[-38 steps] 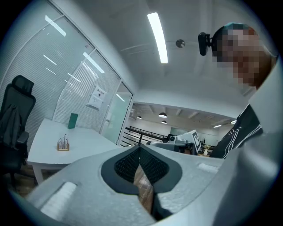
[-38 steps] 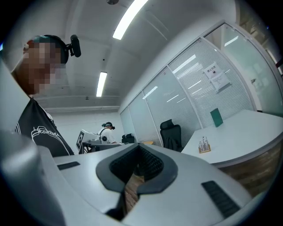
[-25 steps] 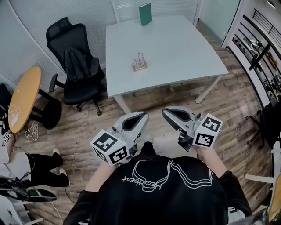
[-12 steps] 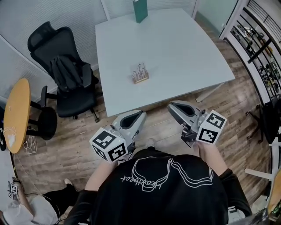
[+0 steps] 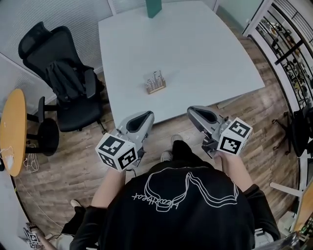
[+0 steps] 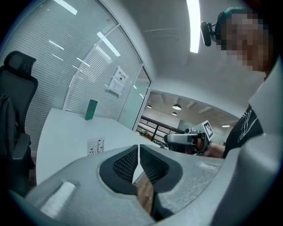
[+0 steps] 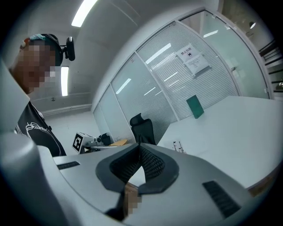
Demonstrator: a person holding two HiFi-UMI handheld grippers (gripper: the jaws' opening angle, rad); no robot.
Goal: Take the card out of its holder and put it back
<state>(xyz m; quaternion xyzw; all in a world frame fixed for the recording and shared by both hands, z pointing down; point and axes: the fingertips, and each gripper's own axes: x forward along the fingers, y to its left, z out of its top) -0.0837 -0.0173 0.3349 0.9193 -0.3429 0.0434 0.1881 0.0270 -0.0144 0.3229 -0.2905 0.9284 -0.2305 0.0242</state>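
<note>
**Q:** Claw states?

**A:** Both closed, both empty. In the left gripper view my left claw (image 6: 139, 152) has its ribbed pads meeting along one line, with only floor (image 6: 143, 194) showing below them. The right gripper view shows the same for my right claw (image 7: 140, 148).

**Q:** What does the head view add?

**A:** Position. Both claws hang side by side in front of me, over the wood floor and close to the near edge of the counter (image 5: 205, 53). They touch nothing. That view also shows a round table (image 5: 12, 129) far to the left.

**Q:** And the gripper views alone?

**A:** Each one catches the other claw across from it. Both also show a notice (image 6: 117, 81) on the glass wall behind the counter, which the head view leaves out.

**Q:** Where is the card?

**A:** In its holder (image 5: 156, 90), out on the counter and well apart from both claws. From above I see a wooden base with thin upright pieces. The left gripper view shows the card (image 6: 95, 145) as a white face with dark marks, standing upright. I cannot tell whether there is one card or several.

**Q:** Anything else on the counter?

**A:** A green box (image 5: 152, 7) stands at the far edge. A black chair (image 5: 58, 73) is beside the counter's left side.
</note>
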